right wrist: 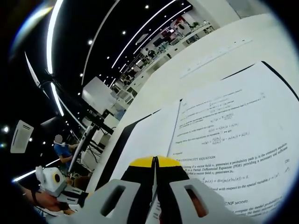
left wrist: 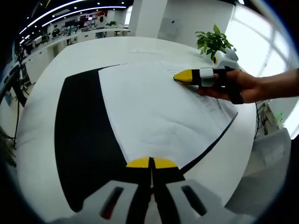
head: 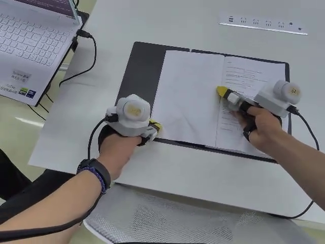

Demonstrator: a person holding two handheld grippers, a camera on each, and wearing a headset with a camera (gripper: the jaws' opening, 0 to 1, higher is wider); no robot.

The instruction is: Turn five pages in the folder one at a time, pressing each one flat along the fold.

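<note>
A laptop (head: 35, 40) sits at the far left, well apart from the work; the black folder (head: 142, 71) lies open mid-bench. The left gripper (head: 156, 126) rests at the near left corner of the turned blank page (head: 188, 96), jaws closed together with nothing visibly between them. To its right, the right gripper (head: 222, 91) sets its yellow tips on the fold, just beside the printed page (head: 251, 81); its jaws are likewise closed and empty.

The step in hand looks like pressing the turned page flat. To do it well, the right tips should run along the fold with even downward pressure, while the left gripper pins the corner so the sheet cannot lift or skew; faint ripples in the sheet suggest smoothing outward too.
</note>
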